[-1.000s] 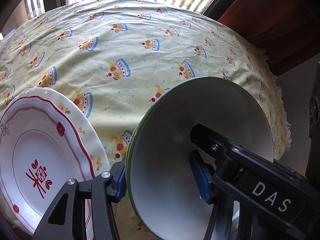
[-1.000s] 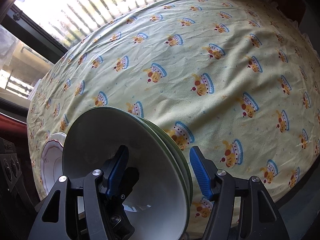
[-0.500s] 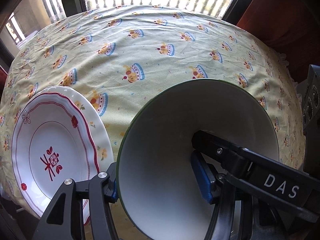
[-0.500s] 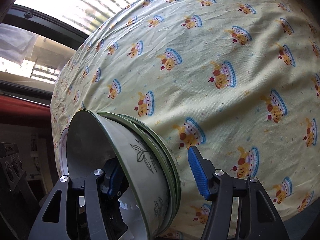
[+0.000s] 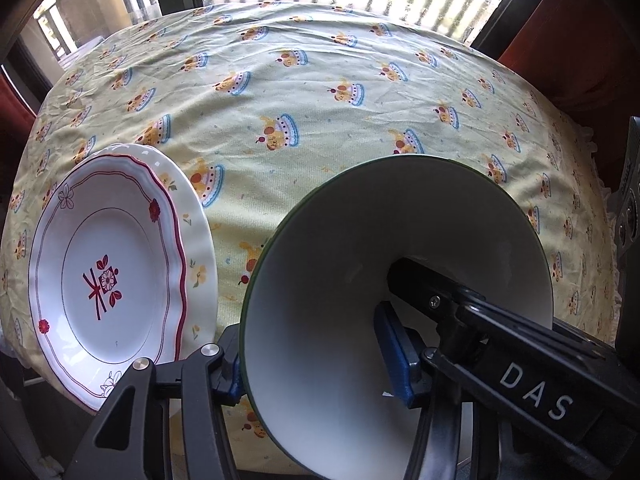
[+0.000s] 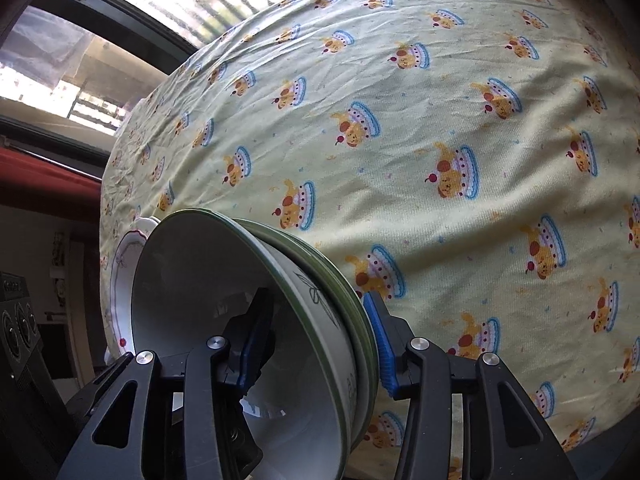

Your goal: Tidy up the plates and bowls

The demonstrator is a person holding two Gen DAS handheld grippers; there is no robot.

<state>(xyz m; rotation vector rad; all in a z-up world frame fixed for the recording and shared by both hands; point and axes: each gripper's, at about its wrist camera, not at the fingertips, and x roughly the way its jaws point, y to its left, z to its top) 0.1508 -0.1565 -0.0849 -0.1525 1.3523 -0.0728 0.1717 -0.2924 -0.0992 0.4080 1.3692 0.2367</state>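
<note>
1. Across nearly all of both views spreads a yellow tablecloth [image 5: 320, 128] printed with small cakes, running up to a window at twelve o'clock.
2. At eight o'clock in the left wrist view lies a white plate [image 5: 108, 280] with red trim, flat on the cloth, resting on a second plate with yellow flowers.
3. At five o'clock there, a green-rimmed bowl [image 5: 340, 288] is tipped on edge, its mouth facing the camera; it is the top bowl of a nested stack.
4. The left gripper [image 5: 316, 360] straddles that bowl's wall, jaws closing, one blue pad inside and one outside.
5. The right gripper [image 6: 316, 356] straddles the stacked rims opposite, jaws closing; the outer pad touches the rims.
</note>
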